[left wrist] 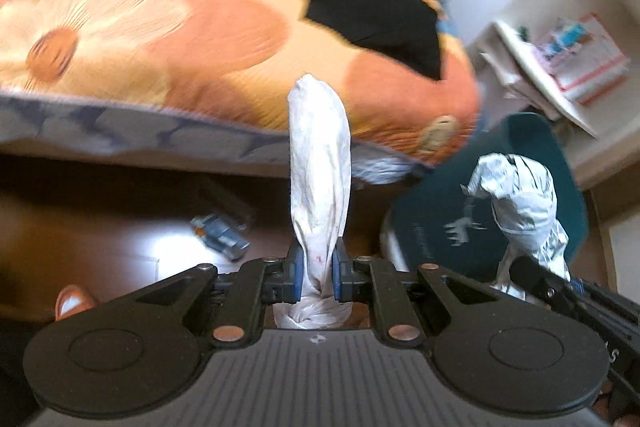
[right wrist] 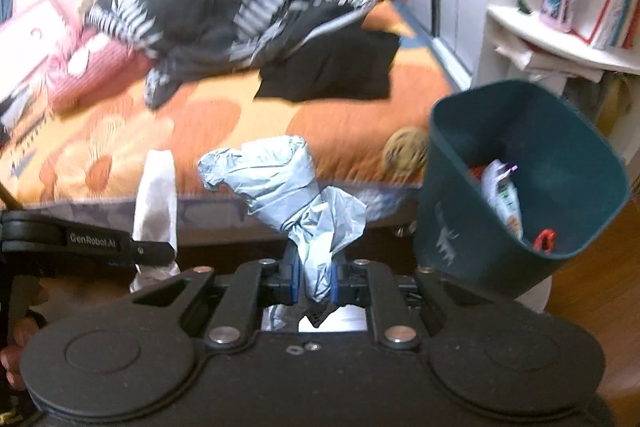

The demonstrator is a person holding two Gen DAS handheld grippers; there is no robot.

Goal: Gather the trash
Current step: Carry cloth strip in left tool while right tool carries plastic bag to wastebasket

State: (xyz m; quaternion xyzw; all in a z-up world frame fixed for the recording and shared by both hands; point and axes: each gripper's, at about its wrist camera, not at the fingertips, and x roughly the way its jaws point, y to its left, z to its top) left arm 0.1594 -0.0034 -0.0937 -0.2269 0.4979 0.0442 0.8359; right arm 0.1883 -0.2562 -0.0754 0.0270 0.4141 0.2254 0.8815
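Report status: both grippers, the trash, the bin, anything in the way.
Left gripper shut on white tissue wad. Right gripper shut on crumpled blue-grey paper. Dark green bin ahead right, already holding trash. Nothing between paper and bin.

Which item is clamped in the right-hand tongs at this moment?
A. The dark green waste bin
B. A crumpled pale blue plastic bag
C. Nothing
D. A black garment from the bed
B: in the right wrist view the right tongs are shut on the crumpled pale blue plastic bag, while the dark green waste bin stands apart to its right.
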